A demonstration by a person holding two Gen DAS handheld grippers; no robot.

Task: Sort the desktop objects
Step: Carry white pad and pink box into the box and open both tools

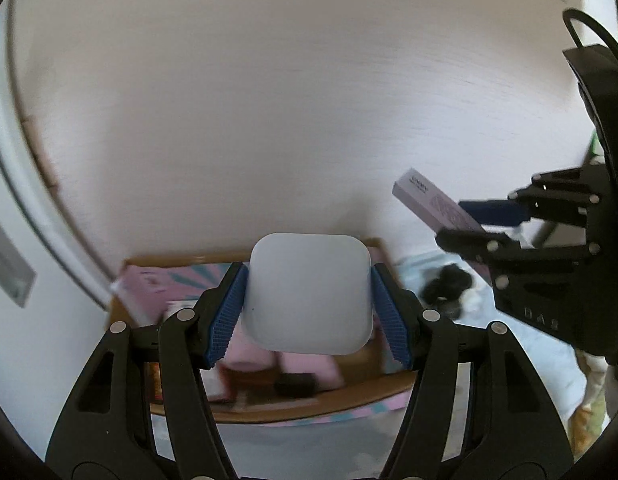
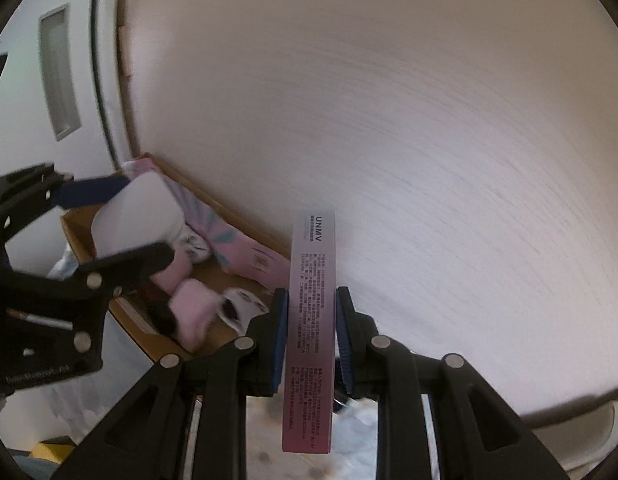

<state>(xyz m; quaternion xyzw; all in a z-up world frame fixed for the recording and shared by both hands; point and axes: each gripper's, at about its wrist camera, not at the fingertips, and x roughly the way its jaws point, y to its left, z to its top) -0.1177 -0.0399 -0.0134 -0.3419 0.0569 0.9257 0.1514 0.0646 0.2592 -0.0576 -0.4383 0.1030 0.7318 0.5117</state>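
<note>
Clamped in the left gripper (image 1: 307,304), a white rounded case (image 1: 307,294) is held above the cardboard box (image 1: 349,394); the right gripper (image 2: 311,334) pinches a pink UNMV carton (image 2: 311,312) nearby; lowering and release into the box seem to be called for.

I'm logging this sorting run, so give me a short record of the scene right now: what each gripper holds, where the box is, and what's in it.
left gripper: shut on white case, held above the box
right gripper: shut on pink carton, printed UNMV, gripped near its middle
cardboard box: open, against the pale wall
box contents: pink and patterned soft items, blurred, kinds unclear
carton position: beside the box, not over it
</note>
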